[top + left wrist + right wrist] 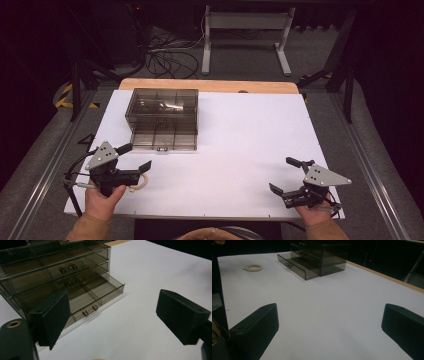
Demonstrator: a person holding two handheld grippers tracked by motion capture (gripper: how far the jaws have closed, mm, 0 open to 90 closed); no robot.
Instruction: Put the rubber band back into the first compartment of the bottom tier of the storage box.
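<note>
1. A smoky, see-through drawer box (pixel 162 111) is sitting on the white table (pixel 250 140), far left, its bottom drawer (pixel 100 293) standing pulled out.
2. A cream ring (pixel 252 267) is lying beside the left gripper (pixel 134 157).
3. Both the left and the right gripper (pixel 281 175) are holding their jaws spread, empty.

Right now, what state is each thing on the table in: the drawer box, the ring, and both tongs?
Smoky transparent plastic drawer box: upright, three drawers.
Bottom drawer: pulled out, compartments look empty.
Upper two drawers: closed.
Cream beaded ring: flat on the white table, outside the box.
Left tongs: open, holding nothing.
Right tongs: open, holding nothing.
</note>
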